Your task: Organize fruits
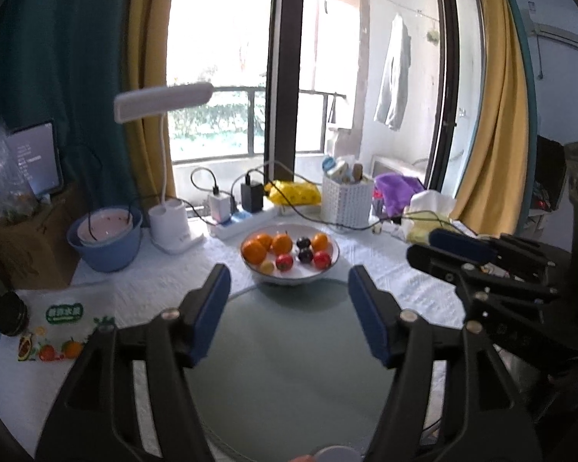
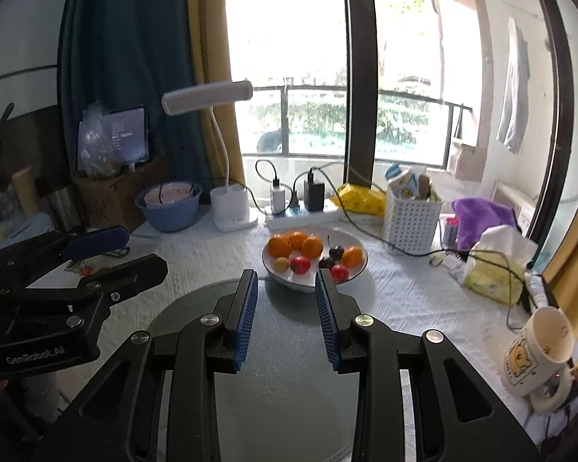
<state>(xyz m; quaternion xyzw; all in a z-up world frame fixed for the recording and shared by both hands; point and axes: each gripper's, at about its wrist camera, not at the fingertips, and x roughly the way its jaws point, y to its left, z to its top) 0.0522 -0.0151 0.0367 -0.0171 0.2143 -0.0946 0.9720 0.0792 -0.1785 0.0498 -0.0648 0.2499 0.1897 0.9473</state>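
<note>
A white bowl (image 1: 329,265) (image 2: 356,267) stands on the white tablecloth and holds several fruits: oranges (image 1: 254,251) (image 2: 312,247), red fruits (image 1: 284,261) (image 2: 300,265), dark plums (image 1: 305,255) (image 2: 336,252) and a small yellow fruit (image 1: 266,267) (image 2: 281,264). My left gripper (image 1: 289,281) is open and empty above a round grey-green plate (image 1: 289,365) (image 2: 285,346), short of the bowl. My right gripper (image 2: 286,281) is open and empty over the same plate, its tips just before the bowl. Each gripper shows at the side of the other's view.
Behind the bowl are a power strip with chargers and cables (image 1: 242,219), a white desk lamp (image 1: 169,227), a blue basin (image 1: 106,242), a white perforated basket (image 2: 410,217), a tissue pack (image 2: 493,265) and a mug (image 2: 539,350). A fruit-print bag (image 1: 57,331) lies at left.
</note>
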